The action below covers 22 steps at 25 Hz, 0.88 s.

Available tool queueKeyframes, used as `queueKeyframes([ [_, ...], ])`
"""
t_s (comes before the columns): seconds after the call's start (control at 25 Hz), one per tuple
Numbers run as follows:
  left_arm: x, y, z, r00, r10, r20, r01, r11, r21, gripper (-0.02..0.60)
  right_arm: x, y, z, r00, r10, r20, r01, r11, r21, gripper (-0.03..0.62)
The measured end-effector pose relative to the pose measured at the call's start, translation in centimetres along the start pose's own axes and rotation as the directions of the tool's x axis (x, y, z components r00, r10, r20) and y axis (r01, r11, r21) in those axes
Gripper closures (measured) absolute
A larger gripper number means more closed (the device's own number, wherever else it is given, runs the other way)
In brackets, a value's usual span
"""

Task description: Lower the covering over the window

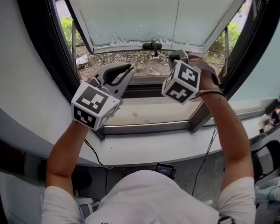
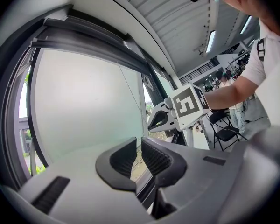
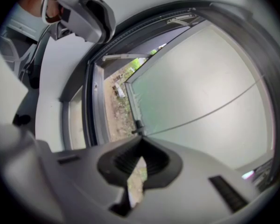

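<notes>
Head view: right gripper (image 1: 177,56) up by blind (image 1: 130,13), left gripper (image 1: 126,73) lower

Blind (image 1: 144,13) top cut off; cord (image 3: 196,114) end hidden in right tool (image 3: 140,141).

- Dark window frame (image 1: 37,45) set in a pale wall (image 1: 9,87); daylight enters through the opening.
- Outside: bare ground with dry litter (image 1: 144,64), green shrubs (image 1: 67,29) at both sides.
- Grey sill (image 1: 144,115) inside the frame; below it a white curved ledge (image 1: 177,148).
- Black cable (image 1: 95,157) hangs under the ledge. Small dark device (image 1: 164,169) lower down, possibly a phone; too small to tell.
- Grey floor (image 1: 186,176) beneath.
- Left gripper view: ribbed ceiling (image 2: 177,31) with lit strip lights (image 2: 210,38); black folding chairs (image 2: 224,133) further back in the room.
</notes>
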State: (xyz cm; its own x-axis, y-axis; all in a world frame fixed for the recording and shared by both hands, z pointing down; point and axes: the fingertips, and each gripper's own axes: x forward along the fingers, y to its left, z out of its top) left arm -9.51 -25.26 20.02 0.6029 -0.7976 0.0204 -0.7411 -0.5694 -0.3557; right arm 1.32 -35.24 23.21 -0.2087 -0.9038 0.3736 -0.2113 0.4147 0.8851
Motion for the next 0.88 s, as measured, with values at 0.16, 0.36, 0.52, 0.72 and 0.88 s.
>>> queueKeyframes([
  [0.16, -0.1, 0.1, 0.5, 1.000, 0.004, 0.009, -0.004, 1.000, 0.012, 0.548, 0.2, 0.5, -0.2, 1.000, 0.008, -0.007, -0.008, 1.000, 0.001, 0.571],
  [0.36, -0.3, -0.3, 0.2, 1.000, -0.014, 0.012, 0.014, 1.000, 0.026, 0.545, 0.6, 2.1, -0.7, 0.999, 0.027, -0.017, -0.027, 1.000, 0.010, 0.571],
  [0.52, -0.8, -1.0, 1.2, 0.992, -0.080, 0.095, 0.084, 0.996, -0.040, 0.511, 1.1, 3.8, -1.3, 0.998, 0.053, -0.038, -0.053, 0.999, -0.005, 0.571],
  [0.72, -0.8, -1.5, 1.7, 0.984, -0.119, 0.129, 0.125, 0.992, -0.033, 0.479, 1.5, 4.8, -1.8, 0.996, 0.070, -0.054, -0.070, 0.998, -0.001, 0.571],
  [0.88, -0.5, -1.5, 1.2, 0.988, -0.113, 0.108, 0.116, 0.993, -0.018, 0.477, 1.6, 5.5, -2.0, 0.995, 0.076, -0.059, -0.076, 0.997, -0.001, 0.571],
])
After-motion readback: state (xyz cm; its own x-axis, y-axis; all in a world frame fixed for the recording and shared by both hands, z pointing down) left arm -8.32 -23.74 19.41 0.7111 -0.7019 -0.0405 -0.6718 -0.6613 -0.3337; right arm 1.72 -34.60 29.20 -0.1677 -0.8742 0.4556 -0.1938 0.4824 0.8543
